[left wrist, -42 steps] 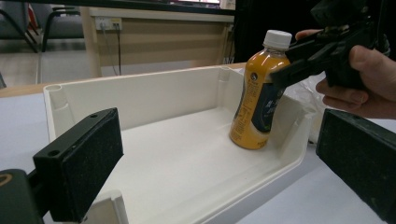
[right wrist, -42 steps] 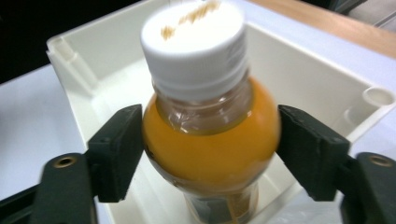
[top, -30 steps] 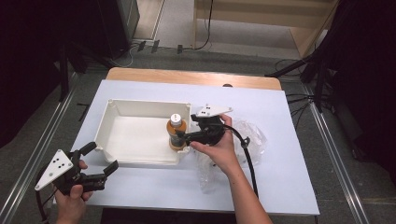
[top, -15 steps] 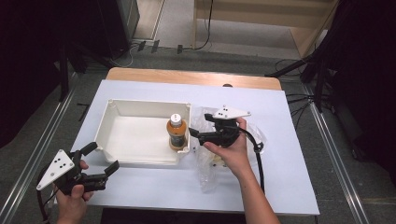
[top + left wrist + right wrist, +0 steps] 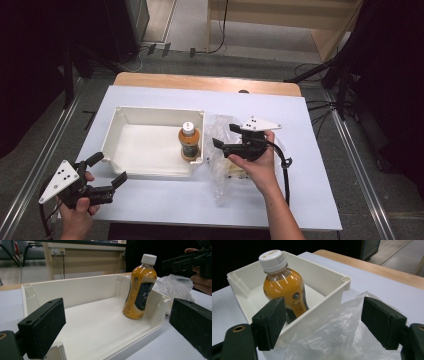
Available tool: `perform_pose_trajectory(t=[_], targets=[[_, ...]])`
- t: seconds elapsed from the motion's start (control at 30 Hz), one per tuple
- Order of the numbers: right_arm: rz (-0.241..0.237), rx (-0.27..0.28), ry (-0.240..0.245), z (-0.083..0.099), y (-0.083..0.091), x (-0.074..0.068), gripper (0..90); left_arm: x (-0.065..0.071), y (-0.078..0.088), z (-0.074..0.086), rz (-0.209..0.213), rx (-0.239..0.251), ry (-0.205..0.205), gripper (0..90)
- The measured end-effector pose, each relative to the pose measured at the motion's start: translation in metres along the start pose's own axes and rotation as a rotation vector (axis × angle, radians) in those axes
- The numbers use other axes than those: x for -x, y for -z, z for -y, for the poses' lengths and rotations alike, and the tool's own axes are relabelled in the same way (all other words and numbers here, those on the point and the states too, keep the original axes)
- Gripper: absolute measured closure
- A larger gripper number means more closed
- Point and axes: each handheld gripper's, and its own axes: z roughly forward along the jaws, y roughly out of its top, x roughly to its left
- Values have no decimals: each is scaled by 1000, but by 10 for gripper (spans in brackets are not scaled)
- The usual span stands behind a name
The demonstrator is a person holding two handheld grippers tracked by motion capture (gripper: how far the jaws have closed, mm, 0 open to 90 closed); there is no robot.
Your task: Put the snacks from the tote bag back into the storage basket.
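Right gripper (image 5: 223, 136) up over the clear plastic bag (image 5: 226, 165), jaws spread wide and nothing between them, both black pads bare in its own view, where the gripper (image 5: 322, 325) looks straight across the bag (image 5: 337, 340) at the near corner of the white tray (image 5: 343, 280). The hand behind it sits above the crumpled plastic, gripper lifted off the table, jaws pointing toward the tray. And there is the bottle (image 5: 189, 143), orange drink, white cap, dark label, standing upright inside the white tray (image 5: 150, 113), tucked against the wall on the bag's side, well clear of the pads. From the right gripper view the bottle (image 5: 282, 285) rises just past the tray rim, its cap above the wall, partly behind the pad at the left of that view. The bag lies flat on the pale tabletop (image 5: 310, 125) just outside the tray, touching or nearly touching its wall. Over to the left gripper (image 5: 108, 169), held low at the near left corner of the table, just off the tray's front corner, jaws gaping and holding nothing. Its own view has the left gripper (image 5: 117, 327) framing the open tray (image 5: 75, 290), bottle (image 5: 140, 287) upright at the far side, the bag (image 5: 175, 283) beyond the wall, and the other gripper (image 5: 187, 261) hovering at the top right, apart from the bottle. A strip of wooden tabletop (image 5: 200, 82) runs along the far edge.
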Motion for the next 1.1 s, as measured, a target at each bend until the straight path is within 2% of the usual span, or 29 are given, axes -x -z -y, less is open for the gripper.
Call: perform_pose_trajectory(t=[0.6, 1.1], targets=[[17, -1, -24, 18, 29, 13, 207, 0, -1, 1, -3, -2, 7, 8], [58, 2, -54, 36, 54, 25, 206, -1, -1, 1, -6, -3, 5, 8]])
